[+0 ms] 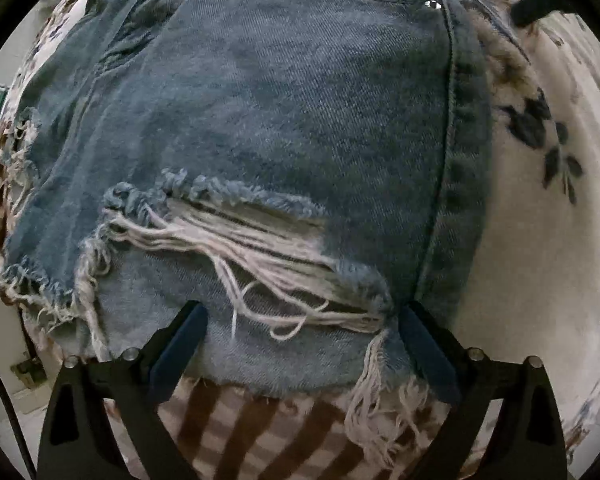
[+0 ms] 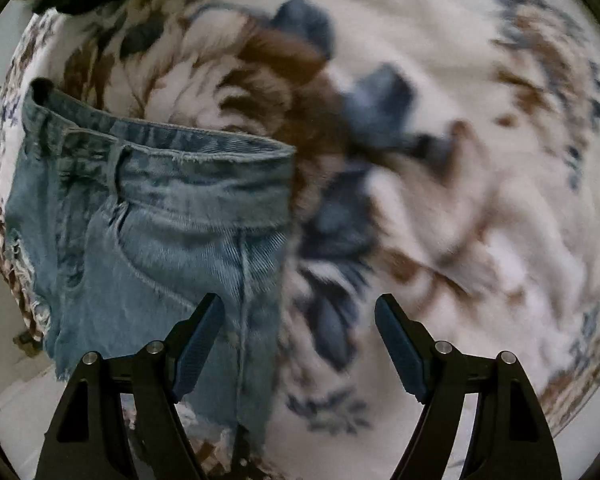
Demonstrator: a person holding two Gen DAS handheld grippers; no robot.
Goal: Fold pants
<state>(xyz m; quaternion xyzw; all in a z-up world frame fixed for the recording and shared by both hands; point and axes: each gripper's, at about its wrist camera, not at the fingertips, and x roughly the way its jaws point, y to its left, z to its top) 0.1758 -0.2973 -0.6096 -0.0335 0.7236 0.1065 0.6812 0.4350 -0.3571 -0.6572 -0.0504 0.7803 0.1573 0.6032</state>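
Note:
Blue ripped denim shorts (image 1: 284,112) lie flat on a floral bedsheet and fill the left wrist view. A frayed tear (image 1: 236,236) crosses the leg near the raw hem. My left gripper (image 1: 302,320) is open, its fingers straddling the hem area just above the cloth. In the right wrist view the shorts (image 2: 160,232) lie at the left, waistband (image 2: 188,148) toward the far side. My right gripper (image 2: 298,312) is open and empty, its left finger over the shorts' side edge and its right finger over bare sheet.
The white bedsheet with blue and brown flowers (image 2: 440,200) spreads to the right. A brown checked cloth (image 1: 268,432) lies under the hem at the bed's near edge. The floor (image 1: 4,320) shows beyond the bed's left edge.

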